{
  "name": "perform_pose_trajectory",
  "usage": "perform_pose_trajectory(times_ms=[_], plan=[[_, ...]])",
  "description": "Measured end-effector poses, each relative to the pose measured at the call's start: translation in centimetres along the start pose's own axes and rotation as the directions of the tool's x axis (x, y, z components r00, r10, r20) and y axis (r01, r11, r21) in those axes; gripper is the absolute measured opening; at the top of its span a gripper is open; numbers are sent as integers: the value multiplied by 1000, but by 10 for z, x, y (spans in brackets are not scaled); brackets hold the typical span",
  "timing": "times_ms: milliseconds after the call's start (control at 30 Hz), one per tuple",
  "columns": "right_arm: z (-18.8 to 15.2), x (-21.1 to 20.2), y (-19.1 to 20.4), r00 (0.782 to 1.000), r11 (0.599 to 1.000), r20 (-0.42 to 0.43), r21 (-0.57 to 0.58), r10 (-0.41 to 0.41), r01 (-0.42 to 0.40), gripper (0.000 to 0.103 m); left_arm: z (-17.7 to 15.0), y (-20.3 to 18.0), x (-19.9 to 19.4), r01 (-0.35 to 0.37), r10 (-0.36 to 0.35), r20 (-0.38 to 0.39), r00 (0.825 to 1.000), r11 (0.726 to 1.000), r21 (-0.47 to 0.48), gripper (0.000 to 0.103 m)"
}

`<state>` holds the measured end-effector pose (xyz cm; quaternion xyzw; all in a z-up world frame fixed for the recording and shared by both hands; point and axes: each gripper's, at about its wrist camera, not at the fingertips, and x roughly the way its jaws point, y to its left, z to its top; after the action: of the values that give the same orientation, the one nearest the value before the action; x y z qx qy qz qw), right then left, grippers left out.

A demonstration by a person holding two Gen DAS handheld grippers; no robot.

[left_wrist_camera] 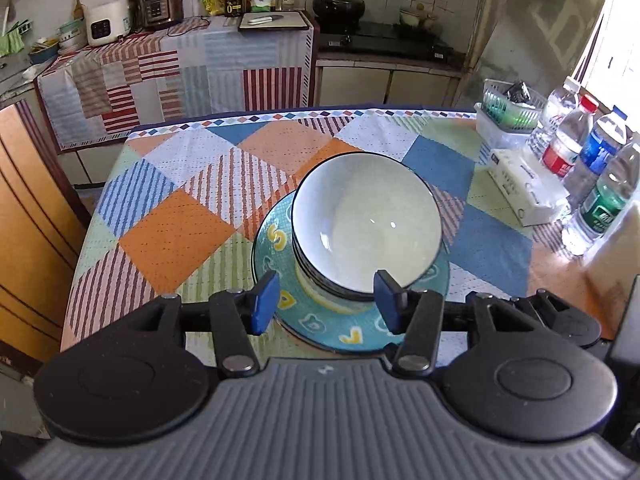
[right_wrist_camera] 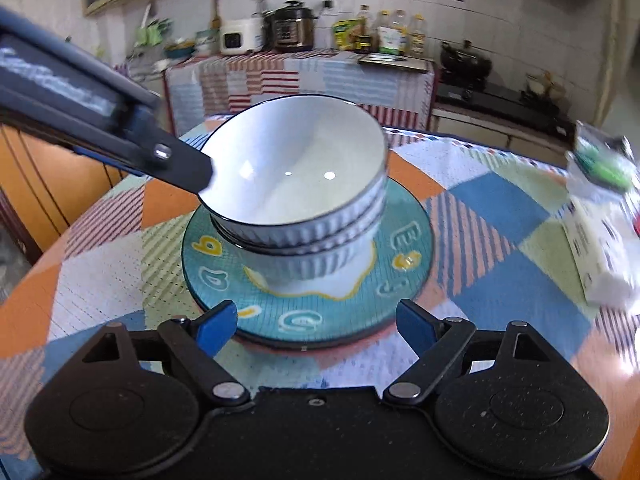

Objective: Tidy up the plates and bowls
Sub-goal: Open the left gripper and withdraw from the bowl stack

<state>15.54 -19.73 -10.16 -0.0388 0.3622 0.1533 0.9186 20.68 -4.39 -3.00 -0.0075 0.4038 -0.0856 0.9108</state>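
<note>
A stack of nested white bowls (left_wrist_camera: 366, 220) (right_wrist_camera: 296, 176), ribbed grey outside with dark rims, stands on a teal plate (left_wrist_camera: 320, 320) (right_wrist_camera: 404, 256) decorated with letters. The plate lies on the checked tablecloth (left_wrist_camera: 172, 236). My left gripper (left_wrist_camera: 327, 304) hovers just in front of the stack, its blue pads (left_wrist_camera: 264, 304) apart and pressing on nothing. In the right wrist view, one left finger (right_wrist_camera: 180, 160) lies by the top bowl's left rim. My right gripper (right_wrist_camera: 316, 332) is open over the plate's near edge with nothing between its pads.
A tissue box (left_wrist_camera: 524, 188) (right_wrist_camera: 600, 256), several water bottles (left_wrist_camera: 592, 168) and a plastic basket (left_wrist_camera: 508, 108) crowd the table's right side. Behind the table are a covered counter with cookers (left_wrist_camera: 160, 0) and a stove (left_wrist_camera: 384, 40). A wooden cabinet (left_wrist_camera: 24, 216) stands left.
</note>
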Motion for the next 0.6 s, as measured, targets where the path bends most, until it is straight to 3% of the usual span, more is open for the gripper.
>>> perform_pose_trajectory(times_ms=[100, 233, 367, 600], plan=[[-3, -14, -2, 1000, 999, 18, 30, -16, 16, 89, -7, -4, -21, -13, 13, 10, 1000, 1000, 8, 57], [3, -44, 4, 979, 983, 84, 7, -185, 185, 89, -13, -2, -53, -32, 33, 32, 999, 999, -14, 62], [15, -79, 1, 979, 986, 119, 27, -168, 166, 89, -20, -2, -85, -50, 50, 54, 997, 999, -10, 68], [31, -127, 15, 976, 980, 87, 8, -201, 201, 92, -32, -8, -127, -75, 76, 76, 994, 997, -21, 83]])
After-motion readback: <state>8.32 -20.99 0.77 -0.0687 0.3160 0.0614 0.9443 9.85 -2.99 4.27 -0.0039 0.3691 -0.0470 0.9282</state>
